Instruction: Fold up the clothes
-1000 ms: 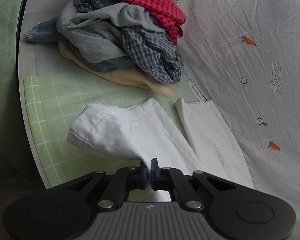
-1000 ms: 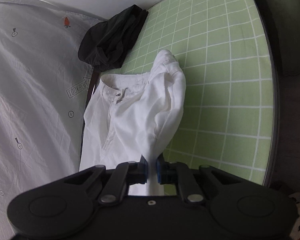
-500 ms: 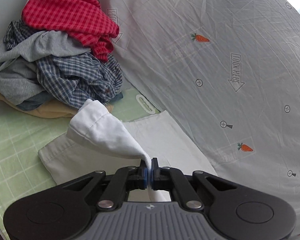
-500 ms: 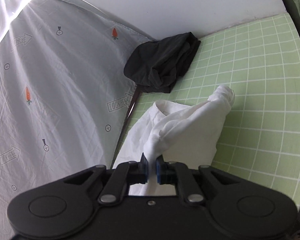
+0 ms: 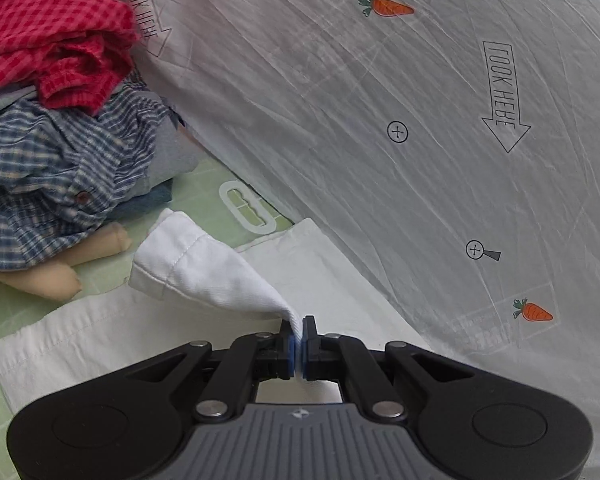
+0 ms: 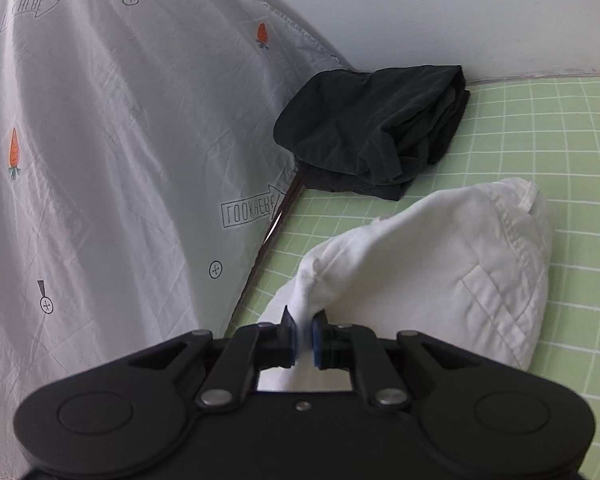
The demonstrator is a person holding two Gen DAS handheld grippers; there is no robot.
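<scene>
White trousers point(image 5: 204, 276) lie on the green checked mat point(image 5: 16, 312). My left gripper point(image 5: 298, 342) is shut on a hem corner, which is lifted and carried over the flat leg below. In the right wrist view the waist end of the white trousers point(image 6: 440, 276) bulges up, pinched by my right gripper point(image 6: 304, 340), which is shut on its edge. Both held ends hang above the rest of the garment, toward the grey sheet.
A heap of unfolded clothes point(image 5: 60, 128), red check on top and blue plaid below, sits at the left. A folded black garment point(image 6: 376, 132) lies at the back of the green mat point(image 6: 540, 128). A grey carrot-print sheet point(image 5: 420, 140) slopes up beside the trousers.
Both grippers have swung the held trouser ends over toward the grey sheet, doubling the garment on itself. The clothes heap and the black garment now sit nearer in view.
</scene>
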